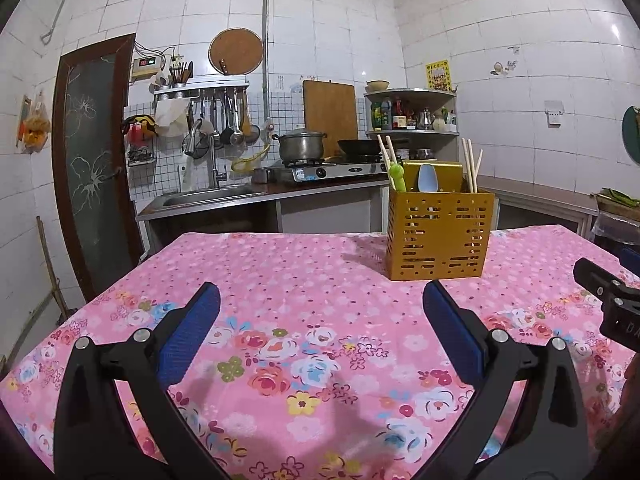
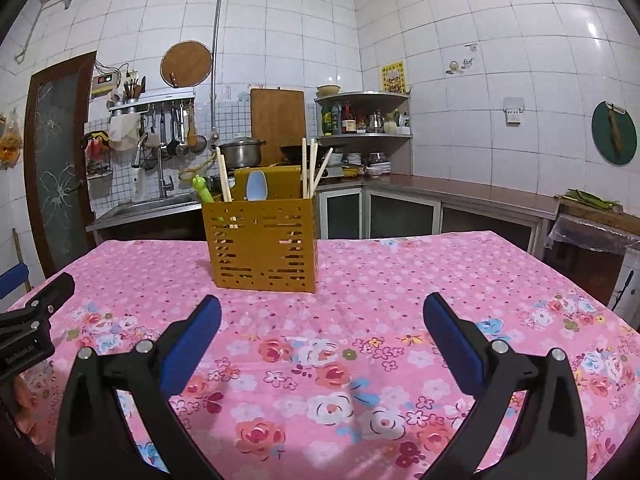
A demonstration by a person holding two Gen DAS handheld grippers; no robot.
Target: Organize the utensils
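A yellow perforated utensil holder (image 1: pixel 438 236) stands on the pink floral tablecloth (image 1: pixel 280 320), far right of centre in the left wrist view and centre-left in the right wrist view (image 2: pixel 262 246). It holds wooden chopsticks (image 2: pixel 310 166), a light blue spoon (image 2: pixel 256 186) and a green-handled utensil (image 2: pixel 202 189). My left gripper (image 1: pixel 320 300) is open and empty, short of the holder. My right gripper (image 2: pixel 322 312) is open and empty, just in front of the holder.
Behind the table runs a kitchen counter with a sink (image 1: pixel 208 196), a gas stove with a pot (image 1: pixel 300 146) and wok, a cutting board (image 1: pixel 330 114) and a corner shelf (image 2: pixel 364 116). A dark door (image 1: pixel 94 152) is at left.
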